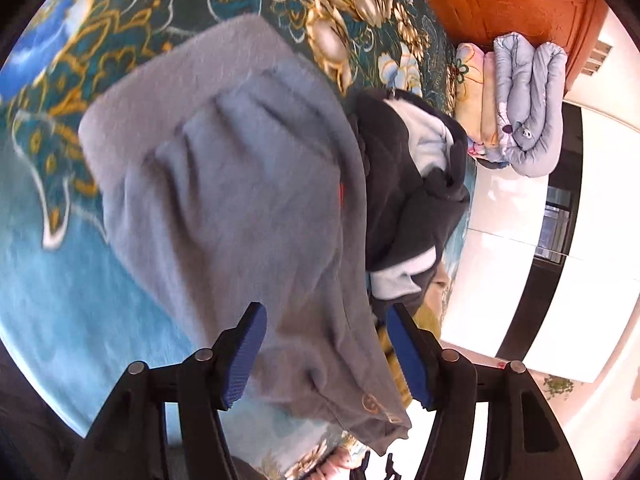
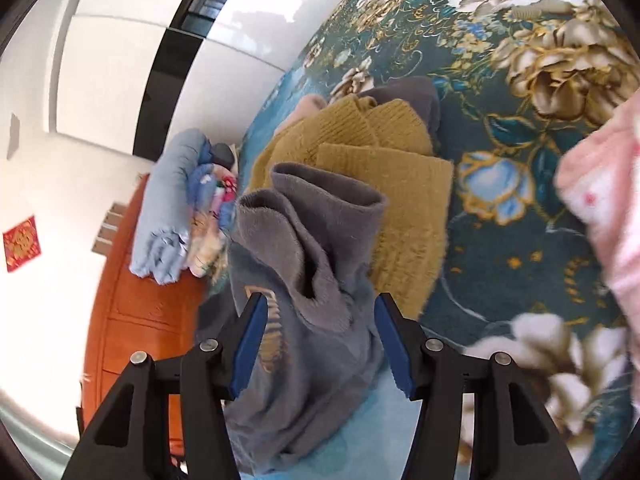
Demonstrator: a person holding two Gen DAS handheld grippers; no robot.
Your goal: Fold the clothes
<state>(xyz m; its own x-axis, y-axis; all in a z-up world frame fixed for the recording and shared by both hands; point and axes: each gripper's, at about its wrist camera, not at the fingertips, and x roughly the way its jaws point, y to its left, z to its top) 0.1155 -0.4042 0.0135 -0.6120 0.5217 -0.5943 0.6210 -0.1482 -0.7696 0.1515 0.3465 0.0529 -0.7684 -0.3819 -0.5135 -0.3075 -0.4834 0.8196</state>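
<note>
Covering bed: floral teal blanket [image 2: 500, 240]

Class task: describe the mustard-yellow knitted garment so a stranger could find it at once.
Start from the teal floral bedspread. The mustard-yellow knit lies folded on it, directly behind the grey fleece garment between the right gripper's open fingers. Only it has a ribbed knit; the neighbouring clothes are grey or pink.

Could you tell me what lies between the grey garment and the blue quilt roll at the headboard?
In the left wrist view, a dark hooded garment lies between the grey garment and the blue quilt roll.
</note>
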